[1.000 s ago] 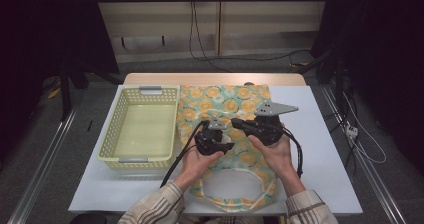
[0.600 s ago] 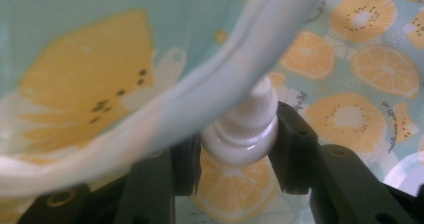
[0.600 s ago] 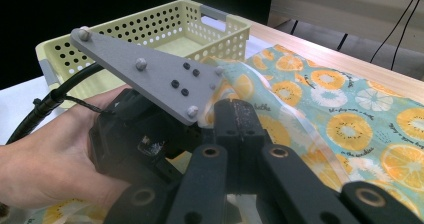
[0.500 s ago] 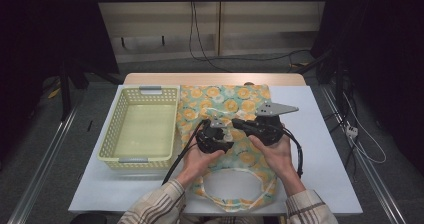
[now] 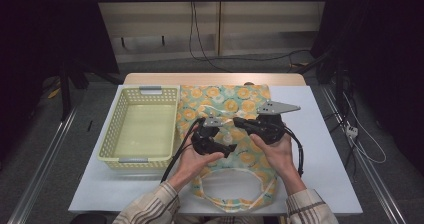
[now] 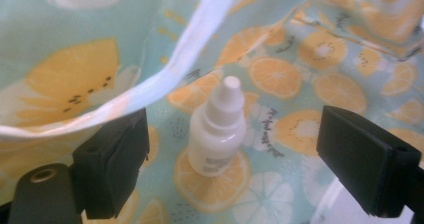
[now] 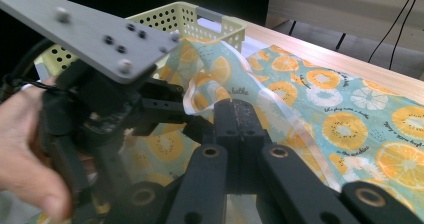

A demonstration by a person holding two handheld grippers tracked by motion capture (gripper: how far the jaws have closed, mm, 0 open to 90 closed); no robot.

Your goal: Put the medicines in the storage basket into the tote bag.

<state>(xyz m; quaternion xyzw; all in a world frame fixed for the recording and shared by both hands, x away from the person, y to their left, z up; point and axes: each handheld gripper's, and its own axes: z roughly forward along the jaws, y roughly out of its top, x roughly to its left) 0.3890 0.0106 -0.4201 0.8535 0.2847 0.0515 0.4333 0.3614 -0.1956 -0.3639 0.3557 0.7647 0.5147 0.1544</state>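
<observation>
The left gripper (image 6: 230, 149) has just been opening its jaws, and they now stand wide apart inside the mouth of the citrus-print bag (image 6: 310, 74). Between them, touching neither pad, a small white dropper bottle (image 6: 218, 129) rests on the bag's printed lining, cap pointing away from the gripper and tilted a little to its right. The bag's pale hem (image 6: 200, 39) arches above and ahead of the left-hand jaw in the left gripper view, lifted clear of the bottle.

The right gripper (image 7: 240, 124) has its jaws fully closed on that lifted edge of the bag (image 7: 350, 119); in the right gripper view the fabric rises to the joined pads and folds over them. Just to this gripper's left sits the left gripper (image 7: 100, 119), held in a hand (image 7: 25, 149), its grey plate slanting across the top.

From the high view, the two grippers meet over the middle of the bag (image 5: 225, 101), left gripper (image 5: 220, 141) and right gripper (image 5: 245, 124) just beside each other. The yellow basket (image 5: 112, 139) stands beside the bag, to the left of the left gripper, on the white table (image 5: 325, 154)
</observation>
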